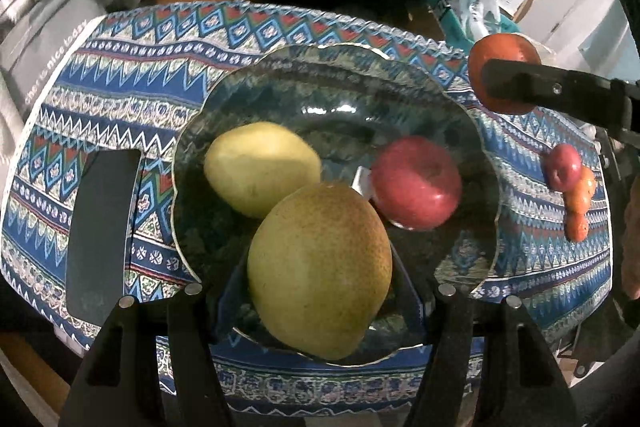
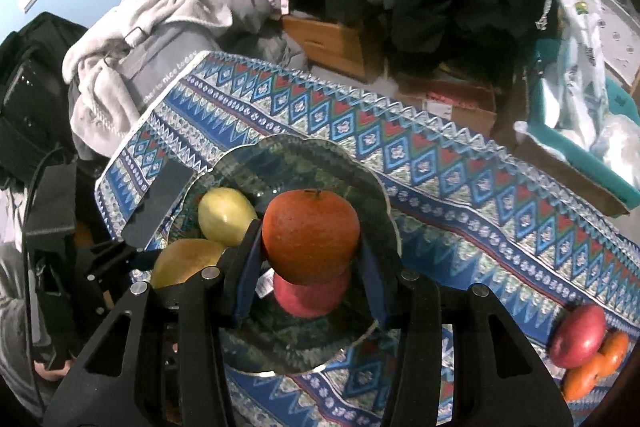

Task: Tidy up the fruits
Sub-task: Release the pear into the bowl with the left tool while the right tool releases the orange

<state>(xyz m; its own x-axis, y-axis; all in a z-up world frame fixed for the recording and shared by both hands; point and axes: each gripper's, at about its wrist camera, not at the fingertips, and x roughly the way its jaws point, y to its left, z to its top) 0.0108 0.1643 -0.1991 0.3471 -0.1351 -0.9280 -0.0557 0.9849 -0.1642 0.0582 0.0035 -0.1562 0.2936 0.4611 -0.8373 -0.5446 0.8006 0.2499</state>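
An orange-red round apple (image 2: pixel 311 237) is gripped between the blue-padded fingers (image 2: pixel 247 275) of the right hand-held gripper (image 2: pixel 310 267) and held above the dark green scalloped glass plate (image 2: pixel 372 187). In the left wrist view the same apple (image 1: pixel 505 47) is seen at the plate's far right edge, partly covered by a black finger (image 1: pixel 532 85). The left hand-held gripper (image 1: pixel 318 301) is closed on a large yellow-green pear (image 1: pixel 320 269) over the plate's (image 1: pixel 192 147) near rim. Two fruits are seen inside the plate — a smaller pale yellow pear (image 1: pixel 261 167) and a dark red apple (image 1: pixel 416 182). On the blue patterned cloth (image 1: pixel 120 83) covering the counter, to the right, a small red apple (image 1: pixel 563 165) and small orange fruits (image 1: pixel 579 205) are clustered, touching. A black flat rectangular object (image 1: pixel 102 231) is laid left of the plate.
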